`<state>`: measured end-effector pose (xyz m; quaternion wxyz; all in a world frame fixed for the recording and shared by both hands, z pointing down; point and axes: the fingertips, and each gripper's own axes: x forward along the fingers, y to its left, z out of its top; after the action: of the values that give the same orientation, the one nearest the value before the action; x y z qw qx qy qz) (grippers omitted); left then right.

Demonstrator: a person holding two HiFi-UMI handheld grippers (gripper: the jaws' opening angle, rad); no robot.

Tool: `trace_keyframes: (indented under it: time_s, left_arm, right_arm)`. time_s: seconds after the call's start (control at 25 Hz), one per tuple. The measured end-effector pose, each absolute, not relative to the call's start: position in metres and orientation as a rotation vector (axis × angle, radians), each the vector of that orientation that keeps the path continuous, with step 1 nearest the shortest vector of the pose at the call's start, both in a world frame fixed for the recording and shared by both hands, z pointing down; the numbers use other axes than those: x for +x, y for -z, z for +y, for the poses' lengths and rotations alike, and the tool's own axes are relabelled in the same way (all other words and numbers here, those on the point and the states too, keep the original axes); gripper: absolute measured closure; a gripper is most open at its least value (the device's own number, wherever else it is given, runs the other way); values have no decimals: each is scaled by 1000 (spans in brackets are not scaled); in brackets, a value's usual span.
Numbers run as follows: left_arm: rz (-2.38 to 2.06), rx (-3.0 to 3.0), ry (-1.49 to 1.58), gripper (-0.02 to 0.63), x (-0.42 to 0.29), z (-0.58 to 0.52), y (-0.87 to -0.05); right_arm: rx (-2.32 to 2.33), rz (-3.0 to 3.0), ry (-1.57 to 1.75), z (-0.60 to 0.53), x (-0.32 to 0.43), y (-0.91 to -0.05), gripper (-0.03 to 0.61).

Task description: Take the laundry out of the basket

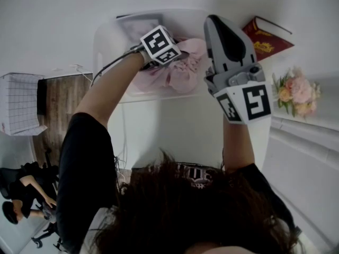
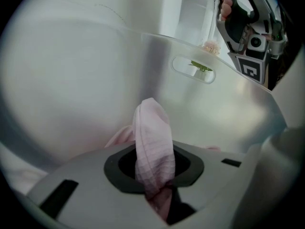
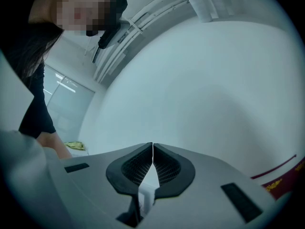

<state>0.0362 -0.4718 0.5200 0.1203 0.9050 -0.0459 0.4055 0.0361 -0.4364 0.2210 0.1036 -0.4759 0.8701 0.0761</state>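
A pink garment [image 2: 152, 128] stands between jaws of left gripper [image 2: 153, 165], apparently pinched.

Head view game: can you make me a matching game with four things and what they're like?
Things:
1. pink cloth
2. red book
3. flowers
4. right hand-held gripper

What they're like:
A. shut, with nothing in it
B. lying to the right of the white basket
C. pinched in the left hand-held gripper
D. pink blooms at the far right of the head view

Pairs: 1-C, 2-B, 3-D, 4-A
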Motion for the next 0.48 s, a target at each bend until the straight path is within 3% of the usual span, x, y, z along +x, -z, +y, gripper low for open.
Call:
trace_keyframes:
  time_s: [0.48]
  left_arm:
    - [-383,2715,-1176,540,28,-473,-499]
  right_arm:
    - [-1420,2549,-215,-433,45,-222,551]
